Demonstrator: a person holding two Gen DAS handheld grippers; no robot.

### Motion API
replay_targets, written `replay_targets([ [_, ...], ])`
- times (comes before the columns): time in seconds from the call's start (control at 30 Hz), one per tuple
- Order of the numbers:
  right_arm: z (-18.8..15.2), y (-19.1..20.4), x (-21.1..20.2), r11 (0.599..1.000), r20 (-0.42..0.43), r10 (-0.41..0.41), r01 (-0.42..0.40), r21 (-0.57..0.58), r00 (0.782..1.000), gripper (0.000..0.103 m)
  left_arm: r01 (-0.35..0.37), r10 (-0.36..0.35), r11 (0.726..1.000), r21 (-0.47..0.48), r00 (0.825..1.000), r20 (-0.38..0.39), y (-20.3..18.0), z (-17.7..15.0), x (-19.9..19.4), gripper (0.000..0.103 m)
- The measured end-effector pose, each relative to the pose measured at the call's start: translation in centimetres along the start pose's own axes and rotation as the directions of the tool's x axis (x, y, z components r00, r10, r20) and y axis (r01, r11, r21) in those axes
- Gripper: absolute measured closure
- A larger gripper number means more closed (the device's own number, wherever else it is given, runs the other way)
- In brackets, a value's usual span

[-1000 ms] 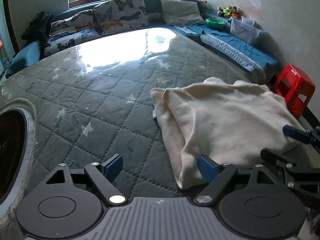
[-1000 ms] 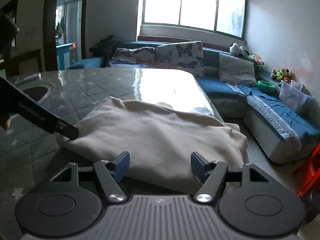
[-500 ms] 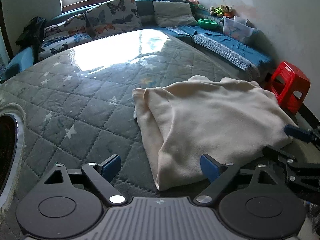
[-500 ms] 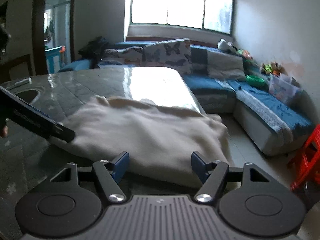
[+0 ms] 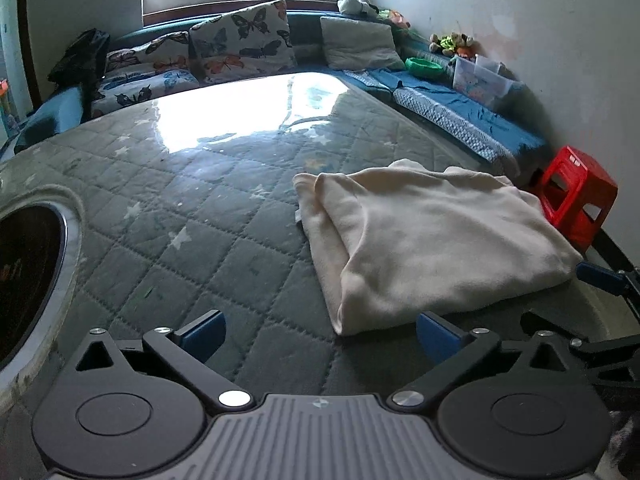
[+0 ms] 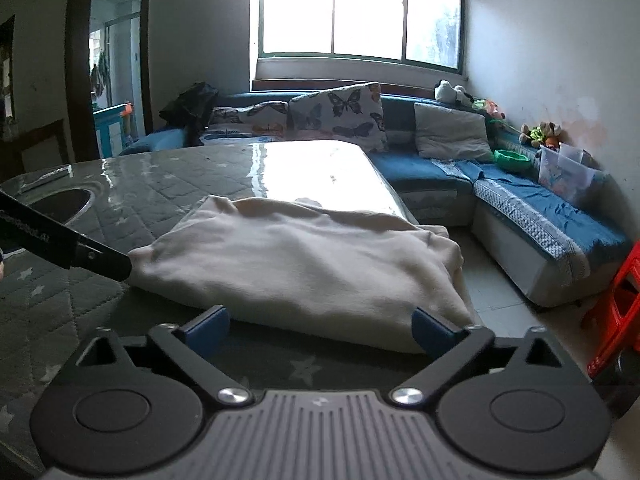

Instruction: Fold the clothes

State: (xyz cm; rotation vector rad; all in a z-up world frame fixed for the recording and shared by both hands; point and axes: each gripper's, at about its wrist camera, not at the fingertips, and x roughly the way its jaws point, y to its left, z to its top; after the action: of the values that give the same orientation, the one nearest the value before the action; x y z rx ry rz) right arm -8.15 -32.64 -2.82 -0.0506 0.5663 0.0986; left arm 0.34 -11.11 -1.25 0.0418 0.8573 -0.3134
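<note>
Both wrist views low over table (image 5: 224, 216); share folded garment (image 5: 432, 240), sofa (image 6: 424, 168).

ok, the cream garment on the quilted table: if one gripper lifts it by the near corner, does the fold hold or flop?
Likely flops: the cream garment is soft fleece-like cloth with rounded, sagging edges, so the layers would probably peel open. It looks light for its bulk. Pushed, it may bunch rather than slide, since the quilted table cover is stitched and textured. Both the left gripper and right gripper are open.

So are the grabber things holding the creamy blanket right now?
No. Both the left gripper and the right gripper are open and hold nothing. The folded cream garment lies free on the quilted table.
</note>
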Motion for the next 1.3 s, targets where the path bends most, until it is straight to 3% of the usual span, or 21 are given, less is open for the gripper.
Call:
replay_targets([
  [0.43, -0.5, 2.8, -1.3, 0.999, 0.030, -0.036, 0.037, -0.022, 0.999, 0.000, -0.036, 0.036, 0.999, -0.013, 0.998, 0.044, 1.2, -2.2, -2.1, 0.000],
  [0.7, -1.3, 3.2, -1.8, 0.999, 0.015, -0.004, 0.003, 0.051, 1.000, 0.000, -0.052, 0.052, 0.999, 0.001, 0.999, 0.004, 1.2, -3.3, -2.6, 0.000],
  [1.3, -2.4, 4.6, -4.5, 0.996, 0.056, -0.013, 0.008, 0.085, 0.998, 0.000, -0.045, 0.045, 0.999, 0.010, 0.999, 0.016, 0.5, -5.9, -5.1, 0.000],
])
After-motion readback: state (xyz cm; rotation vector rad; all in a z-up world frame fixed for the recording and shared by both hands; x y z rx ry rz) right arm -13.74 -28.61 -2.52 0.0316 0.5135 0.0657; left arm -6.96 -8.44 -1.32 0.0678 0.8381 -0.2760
